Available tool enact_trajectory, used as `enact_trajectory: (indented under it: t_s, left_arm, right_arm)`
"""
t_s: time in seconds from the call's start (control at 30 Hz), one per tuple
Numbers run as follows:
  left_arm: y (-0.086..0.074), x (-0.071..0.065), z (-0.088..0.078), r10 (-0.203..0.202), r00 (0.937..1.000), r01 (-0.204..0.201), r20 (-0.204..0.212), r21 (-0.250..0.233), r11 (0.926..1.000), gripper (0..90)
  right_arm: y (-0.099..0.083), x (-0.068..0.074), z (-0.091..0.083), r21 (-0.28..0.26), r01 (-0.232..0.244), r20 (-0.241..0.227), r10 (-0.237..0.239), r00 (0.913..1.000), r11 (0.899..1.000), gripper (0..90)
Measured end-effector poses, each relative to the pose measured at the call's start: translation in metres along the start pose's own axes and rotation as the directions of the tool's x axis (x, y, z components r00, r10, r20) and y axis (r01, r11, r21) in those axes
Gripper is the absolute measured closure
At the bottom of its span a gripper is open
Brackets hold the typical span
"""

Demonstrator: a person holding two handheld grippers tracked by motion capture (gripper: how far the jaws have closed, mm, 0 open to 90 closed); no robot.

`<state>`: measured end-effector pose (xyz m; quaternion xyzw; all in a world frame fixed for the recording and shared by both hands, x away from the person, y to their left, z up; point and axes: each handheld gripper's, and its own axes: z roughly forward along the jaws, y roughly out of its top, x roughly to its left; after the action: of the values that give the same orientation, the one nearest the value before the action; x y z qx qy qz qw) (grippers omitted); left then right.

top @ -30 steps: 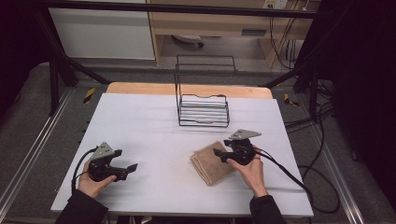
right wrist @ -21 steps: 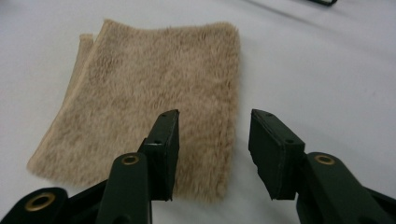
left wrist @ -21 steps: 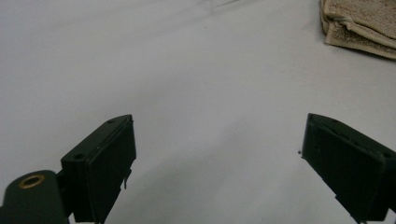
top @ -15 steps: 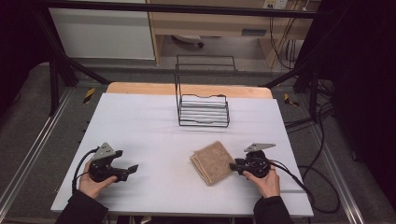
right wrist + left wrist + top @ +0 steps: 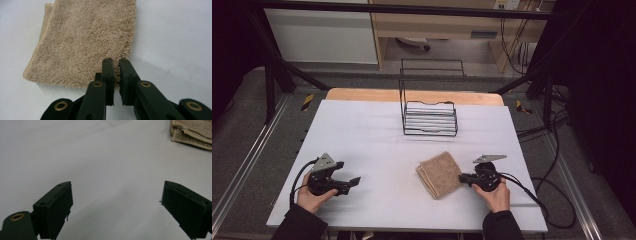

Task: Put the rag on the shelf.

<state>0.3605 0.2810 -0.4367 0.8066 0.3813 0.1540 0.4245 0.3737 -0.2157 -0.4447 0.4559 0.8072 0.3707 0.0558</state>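
A folded tan towel [image 5: 440,173] lies on the white table [image 5: 377,130], right of centre near the front. My right gripper [image 5: 463,177] lies low at the towel's right edge and points left. In the right gripper view its jaws have just been closing, and the right gripper [image 5: 116,62] now pinches the fuzzy edge of the towel [image 5: 85,42] in a thin gap. My left gripper [image 5: 353,181] rests at the front left, pointing right, apart from the towel. In its own view the left gripper [image 5: 116,207] stands wide open over bare table, with the towel [image 5: 192,131] far off at the top right.
A black wire rack [image 5: 429,117] stands upright at the back middle of the table. A wooden strip [image 5: 362,95] runs along the table's far edge. Cables [image 5: 532,192] trail from the right gripper off the table's right side. Dark frame bars stand beyond.
The right hand has moved right and down, from over the towel to its right edge. Its jaws have closed on that edge. The left hand has stayed in place.
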Motion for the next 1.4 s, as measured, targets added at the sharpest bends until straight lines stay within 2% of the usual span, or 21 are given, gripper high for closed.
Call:
enact_trajectory:
  t_s: [0.3,0.47,0.57,0.67,0.87,0.97,1.07,1.17,1.4]
  left_arm:
    - [0.002,-0.004,0.002,-0.012,0.9999,0.012,-0.008,0.004,0.9999,6.8]
    - [0.004,-0.008,0.005,-0.021,0.9996,0.021,-0.017,0.010,0.9997,3.7]
    - [0.006,-0.011,0.007,-0.016,0.9998,0.016,-0.014,0.012,0.9998,3.0]
    - [0.010,-0.015,0.009,-0.015,0.9998,0.015,-0.015,0.013,0.9998,3.0]
    - [0.023,-0.029,0.020,-0.003,1.0000,0.003,-0.001,0.022,0.9998,3.6]
    - [0.032,-0.040,0.030,0.008,0.9999,-0.008,0.011,0.027,0.9996,4.3]
    - [0.042,-0.052,0.042,0.023,0.9994,-0.024,0.025,0.033,0.9992,5.1]
    - [0.051,-0.065,0.055,0.022,0.9988,-0.024,0.043,0.040,0.9989,6.0]
    - [0.073,-0.095,0.086,0.024,0.9975,-0.027,0.067,0.051,0.9983,7.2]
  right_arm:
    - [-0.012,0.014,-0.012,-0.005,-0.042,0.002,0.042,0.9991,0.999,83.3]
    - [-0.016,0.015,-0.011,0.004,-0.027,0.018,0.026,0.9995,1.000,80.3]
    - [-0.015,0.013,-0.012,-0.012,0.000,0.014,0.000,0.9999,1.000,71.9]
    - [-0.012,0.010,-0.015,-0.051,0.041,0.014,-0.040,0.9991,0.998,60.3]
    - [-0.006,0.001,-0.018,-0.128,0.087,0.016,-0.086,0.9962,0.988,40.3]
    - [-0.005,-0.005,-0.019,-0.151,0.084,0.011,-0.083,0.9965,0.985,31.3]
    - [-0.005,-0.011,-0.018,-0.172,0.096,0.029,-0.092,0.9953,0.980,23.5]
    - [-0.006,-0.015,-0.019,-0.169,0.099,0.031,-0.095,0.9950,0.981,14.5]
    - [-0.008,-0.019,-0.023,-0.182,0.078,0.032,-0.073,0.9968,0.980,5.8]
